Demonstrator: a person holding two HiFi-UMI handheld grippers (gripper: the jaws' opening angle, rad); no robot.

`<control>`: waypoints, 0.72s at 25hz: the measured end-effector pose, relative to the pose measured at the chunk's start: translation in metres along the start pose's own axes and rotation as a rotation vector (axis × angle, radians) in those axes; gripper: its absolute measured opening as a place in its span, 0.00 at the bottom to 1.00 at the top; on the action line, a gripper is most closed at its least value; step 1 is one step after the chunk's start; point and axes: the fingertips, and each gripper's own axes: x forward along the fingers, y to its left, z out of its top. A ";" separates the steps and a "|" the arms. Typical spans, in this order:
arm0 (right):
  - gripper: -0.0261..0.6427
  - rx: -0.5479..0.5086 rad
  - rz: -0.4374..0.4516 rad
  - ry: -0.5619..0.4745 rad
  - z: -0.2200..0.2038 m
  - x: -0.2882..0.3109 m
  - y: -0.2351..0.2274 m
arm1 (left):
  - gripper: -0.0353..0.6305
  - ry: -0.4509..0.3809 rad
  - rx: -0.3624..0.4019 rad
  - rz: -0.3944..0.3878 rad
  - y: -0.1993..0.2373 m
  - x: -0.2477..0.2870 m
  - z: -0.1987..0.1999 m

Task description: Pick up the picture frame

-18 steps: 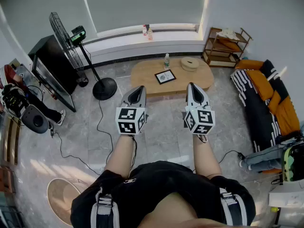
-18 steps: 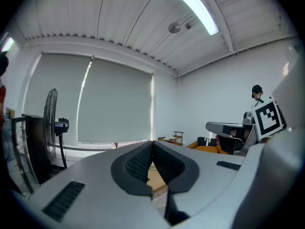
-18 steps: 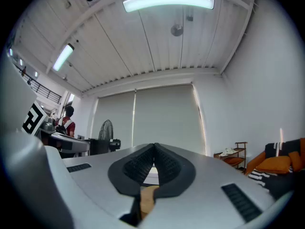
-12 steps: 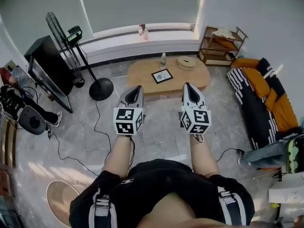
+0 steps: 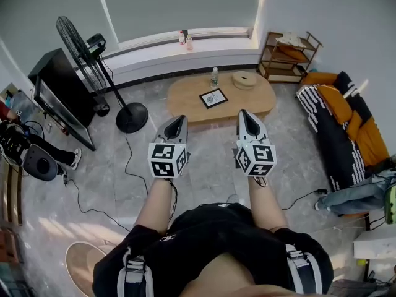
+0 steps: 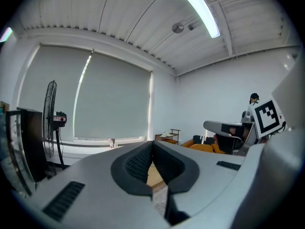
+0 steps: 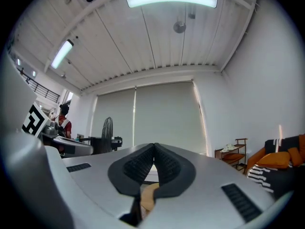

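Note:
A black picture frame (image 5: 213, 98) lies flat on the oval wooden coffee table (image 5: 185, 98), far ahead of both grippers in the head view. My left gripper (image 5: 176, 120) is held at mid-height over the floor, shut, with nothing between its jaws. My right gripper (image 5: 245, 114) is beside it, also shut and empty. In the left gripper view the black pads (image 6: 141, 161) meet at the tips, and in the right gripper view the pads (image 7: 141, 166) meet too. Only a sliver of the table's wood shows under the jaws in those two views.
On the table stand a bottle (image 5: 215, 78) and a round woven basket (image 5: 245, 80). A standing fan (image 5: 78, 47) with its round base (image 5: 132, 116) and floor cables are to the left. A TV (image 5: 59, 93), a wooden shelf (image 5: 289, 57) and a dark sofa (image 5: 339, 130) ring the room.
The view has shifted slightly, and the table and frame sit a little higher in the picture. Both grippers stay shut, side by side, in about the same place.

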 end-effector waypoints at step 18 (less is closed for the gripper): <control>0.06 0.017 0.032 -0.017 -0.020 0.183 -0.160 | 0.09 0.009 0.087 0.068 0.005 0.231 0.021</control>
